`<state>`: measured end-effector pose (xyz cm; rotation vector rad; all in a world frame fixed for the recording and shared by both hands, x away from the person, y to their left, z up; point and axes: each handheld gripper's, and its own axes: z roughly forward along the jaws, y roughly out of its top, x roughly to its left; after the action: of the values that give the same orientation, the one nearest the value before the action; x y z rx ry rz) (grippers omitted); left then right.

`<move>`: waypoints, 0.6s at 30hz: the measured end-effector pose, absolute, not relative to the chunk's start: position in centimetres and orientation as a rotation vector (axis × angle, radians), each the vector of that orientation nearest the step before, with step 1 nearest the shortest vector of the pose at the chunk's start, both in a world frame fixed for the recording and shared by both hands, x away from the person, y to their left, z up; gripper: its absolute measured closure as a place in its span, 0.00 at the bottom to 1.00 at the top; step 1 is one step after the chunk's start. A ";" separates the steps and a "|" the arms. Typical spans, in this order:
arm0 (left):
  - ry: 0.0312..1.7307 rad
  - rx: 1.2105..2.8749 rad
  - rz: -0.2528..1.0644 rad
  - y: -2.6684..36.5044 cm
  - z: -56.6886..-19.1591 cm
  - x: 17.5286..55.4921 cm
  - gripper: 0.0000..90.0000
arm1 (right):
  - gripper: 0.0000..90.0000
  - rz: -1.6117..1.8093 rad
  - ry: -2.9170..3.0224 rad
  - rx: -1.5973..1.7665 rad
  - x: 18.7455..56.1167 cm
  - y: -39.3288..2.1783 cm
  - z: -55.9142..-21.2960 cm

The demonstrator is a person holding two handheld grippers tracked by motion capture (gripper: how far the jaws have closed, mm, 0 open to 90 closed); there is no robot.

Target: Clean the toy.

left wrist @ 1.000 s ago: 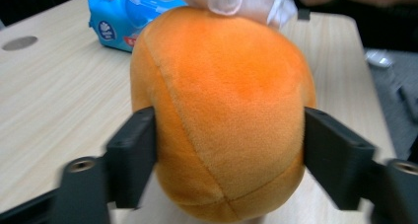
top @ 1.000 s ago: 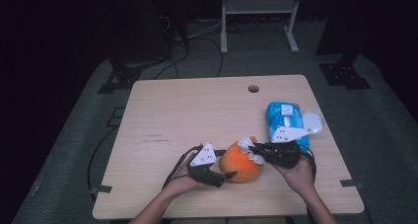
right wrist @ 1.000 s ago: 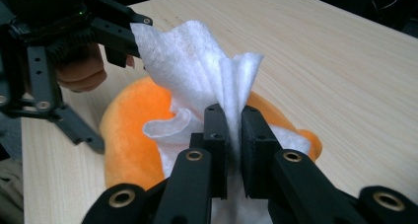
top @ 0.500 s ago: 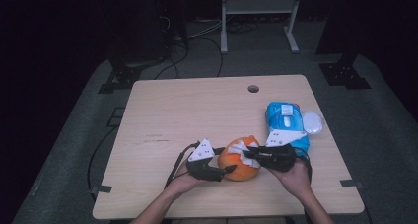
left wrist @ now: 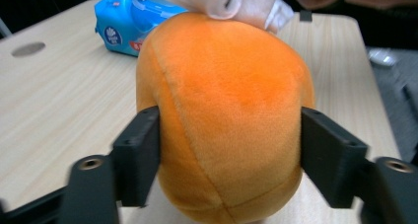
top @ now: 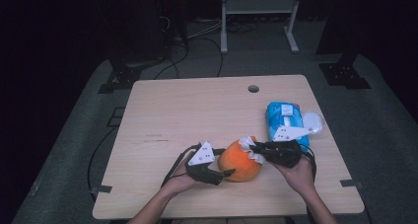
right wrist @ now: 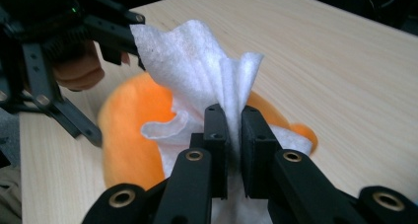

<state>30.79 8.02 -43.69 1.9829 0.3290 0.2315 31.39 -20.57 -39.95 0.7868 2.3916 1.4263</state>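
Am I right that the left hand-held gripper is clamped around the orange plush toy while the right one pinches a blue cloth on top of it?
Not quite: the cloth is white, not blue. The right gripper view shows the right hand-held gripper shut on a white wipe on top of the orange plush toy, with the left hand-held gripper around the toy.

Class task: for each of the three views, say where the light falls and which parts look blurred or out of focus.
High view: light falls on the table; the surroundings are nearly black. Left gripper view: the orange plush toy is sharp, the near fingers soft, the left one smeared. Right gripper view: the white wipe is crisp and bright; the toy behind is blurred.
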 end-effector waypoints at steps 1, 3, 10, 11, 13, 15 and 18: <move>0.354 1.961 0.208 8.0 -43.6 30.9 0.24 | 0.91 1.428 2.393 0.793 31.4 -20.6 -40.0; 0.375 1.926 0.183 8.0 -43.4 31.0 0.19 | 0.91 1.434 2.400 0.784 31.3 -20.3 -40.1; 0.419 1.938 0.191 7.9 -43.9 31.0 0.27 | 0.91 1.412 2.435 0.732 30.7 -18.6 -40.2; 0.425 1.935 0.191 8.0 -43.9 31.0 0.27 | 0.91 1.417 2.435 0.731 30.6 -18.6 -40.1; 0.447 1.944 0.182 7.9 -44.0 31.1 0.21 | 0.91 1.401 2.442 0.718 30.4 -18.3 -40.0; 0.487 1.949 0.148 7.9 -44.2 31.3 0.13 | 0.91 1.397 2.449 0.706 30.4 -18.2 -39.9; 0.507 1.957 0.094 7.9 -44.5 31.5 0.09 | 0.91 1.415 2.461 0.717 30.6 -18.5 -40.0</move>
<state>31.54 7.93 -44.48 1.9565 0.5067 0.0936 30.63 -18.46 -40.03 0.7170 2.4605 1.4152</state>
